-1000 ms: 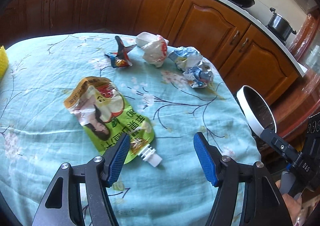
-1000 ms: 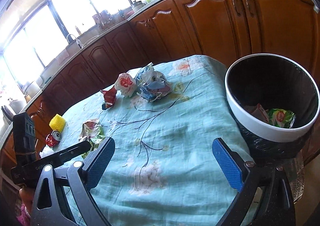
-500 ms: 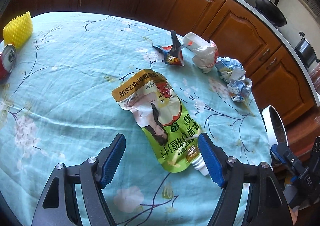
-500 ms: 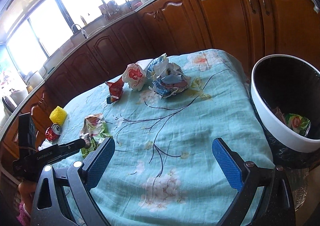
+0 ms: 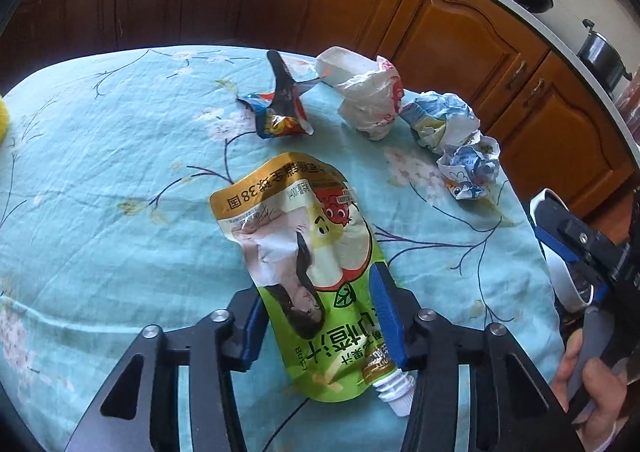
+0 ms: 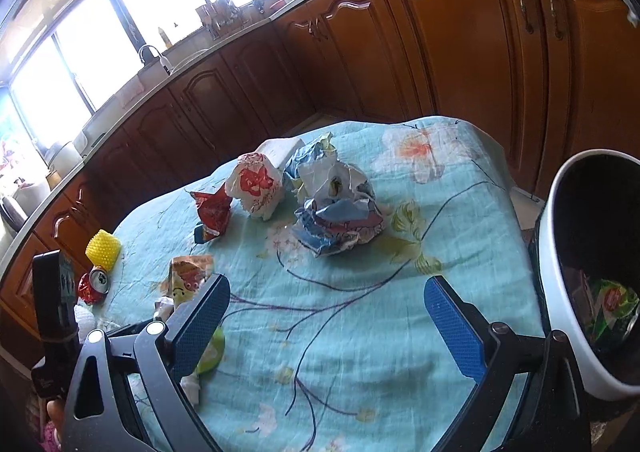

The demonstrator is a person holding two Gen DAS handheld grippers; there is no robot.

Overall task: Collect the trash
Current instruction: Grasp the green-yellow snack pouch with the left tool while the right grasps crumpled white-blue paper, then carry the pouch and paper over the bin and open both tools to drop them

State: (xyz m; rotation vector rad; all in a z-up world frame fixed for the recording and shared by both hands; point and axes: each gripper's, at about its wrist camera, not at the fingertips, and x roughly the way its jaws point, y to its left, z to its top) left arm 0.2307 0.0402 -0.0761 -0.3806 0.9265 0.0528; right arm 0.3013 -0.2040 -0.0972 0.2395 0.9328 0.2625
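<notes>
From the left wrist view, the left gripper [image 5: 320, 316] points down at the table [image 5: 100, 172], its jaws closing around the lower half of a green juice pouch [image 5: 304, 252]. The blue pads flank the pouch's edges, and whether they press it yet cannot be told. The pouch lies flat at centre, spout toward 6 o'clock. At 12 o'clock sits a red-blue wrapper [image 5: 280, 112], at 1 o'clock a white bag [image 5: 372, 100], and at 2 o'clock crumpled paper [image 5: 456, 140]. At 3 o'clock the white bin [image 5: 560, 284] shows behind the right gripper [image 5: 576, 252].

In the right wrist view, the right gripper [image 6: 328, 320] stands wide open and empty over the cloth. A can [image 6: 94, 284] lies at 9 o'clock, the bin [image 6: 560, 252] at 3 o'clock.
</notes>
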